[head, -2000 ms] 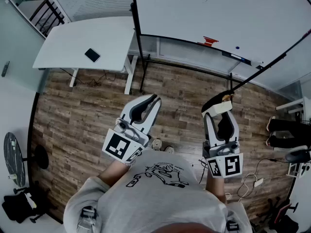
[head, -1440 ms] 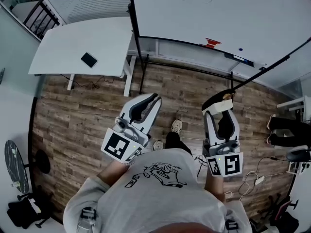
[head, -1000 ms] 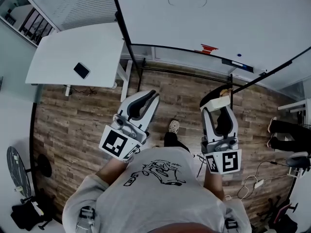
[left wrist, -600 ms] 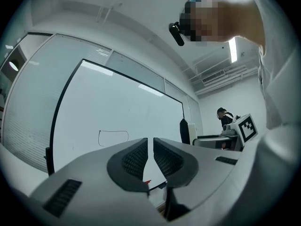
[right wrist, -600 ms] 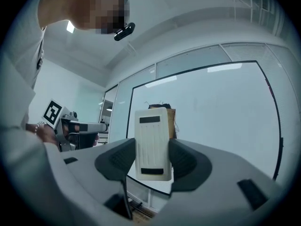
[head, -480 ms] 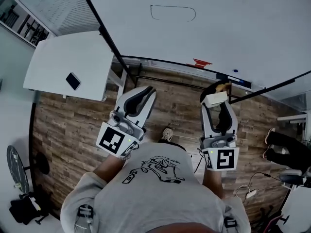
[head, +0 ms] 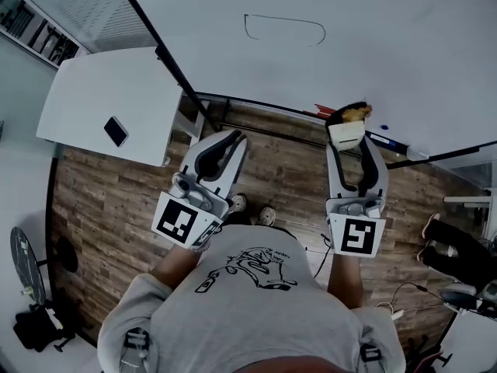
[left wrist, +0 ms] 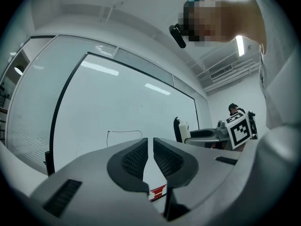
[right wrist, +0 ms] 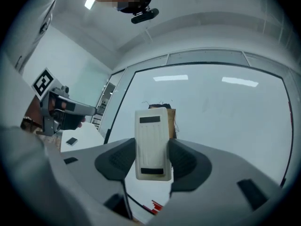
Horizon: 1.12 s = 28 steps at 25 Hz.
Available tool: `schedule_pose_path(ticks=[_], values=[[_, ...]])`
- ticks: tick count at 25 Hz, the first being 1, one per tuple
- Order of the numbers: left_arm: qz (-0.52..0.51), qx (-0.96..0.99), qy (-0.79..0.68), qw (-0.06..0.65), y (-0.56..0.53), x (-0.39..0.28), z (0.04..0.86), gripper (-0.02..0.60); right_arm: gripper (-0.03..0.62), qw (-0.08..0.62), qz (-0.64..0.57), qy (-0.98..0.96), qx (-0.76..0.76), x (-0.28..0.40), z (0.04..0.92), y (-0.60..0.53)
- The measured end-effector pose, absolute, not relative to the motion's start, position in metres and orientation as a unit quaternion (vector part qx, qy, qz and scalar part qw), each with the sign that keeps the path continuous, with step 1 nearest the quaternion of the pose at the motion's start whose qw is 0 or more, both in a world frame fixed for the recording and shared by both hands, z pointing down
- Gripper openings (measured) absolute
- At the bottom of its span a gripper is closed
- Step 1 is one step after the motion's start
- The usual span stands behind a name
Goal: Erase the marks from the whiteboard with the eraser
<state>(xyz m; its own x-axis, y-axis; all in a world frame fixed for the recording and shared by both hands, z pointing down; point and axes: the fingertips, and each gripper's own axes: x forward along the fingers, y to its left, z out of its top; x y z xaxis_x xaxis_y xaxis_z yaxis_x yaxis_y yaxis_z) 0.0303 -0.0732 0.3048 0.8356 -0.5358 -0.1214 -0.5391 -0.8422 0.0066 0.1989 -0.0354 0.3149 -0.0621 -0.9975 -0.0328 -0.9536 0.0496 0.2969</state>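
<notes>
Eraser (right wrist: pixel 153 144) first: one white plastic block with two dark bars on its back and a darker, brownish pad on the far side, standing upright between the jaws of the right tool (right wrist: pixel 153 161), which are closed against its two long sides. In the head view it sits at the lower edge of the whiteboard (head: pixel 404 45); whether the pad touches the surface cannot be told. One mark shows on the board, a thin dark rounded outline (head: pixel 284 28), at 11 o'clock from the eraser and well apart from it, with plain white surface all round it. The board's dark frame (head: pixel 159 49) runs aslant at its left edge, and a tray (head: pixel 264 106) follows its bottom edge, with one small red item (head: pixel 324 111) lying near the eraser at 10 o'clock. The left tool (left wrist: pixel 150 147) holds nothing, its jaws drawn to a narrow slit; it hangs over the wooden floor (head: pixel 116 200), level with the right tool and well apart from it. At 10 o'clock from the left tool stands one white bench (head: pixel 93 92) carrying one dark phone (head: pixel 116 130).
</notes>
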Motion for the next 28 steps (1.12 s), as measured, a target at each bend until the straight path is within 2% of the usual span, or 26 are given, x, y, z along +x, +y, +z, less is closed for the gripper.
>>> schedule_pose_path(ticks=[6,15,28], values=[[0.065,-0.958,0.28,0.017,-0.117,0.019,0.299,0.049,0.227,0.169,-0.177,-0.673,0.698,0.215,0.288,-0.115],[0.072,-0.956,0.284,0.018,-0.16,0.002,0.295,0.048,0.227,0.242,-0.231,-0.619,0.71,0.249,0.268,-0.218],[0.056,-0.956,0.287,0.0,-0.169,-0.003,0.312,0.048,0.228,0.268,-0.259,-0.59,0.716,0.245,0.282,-0.235]])
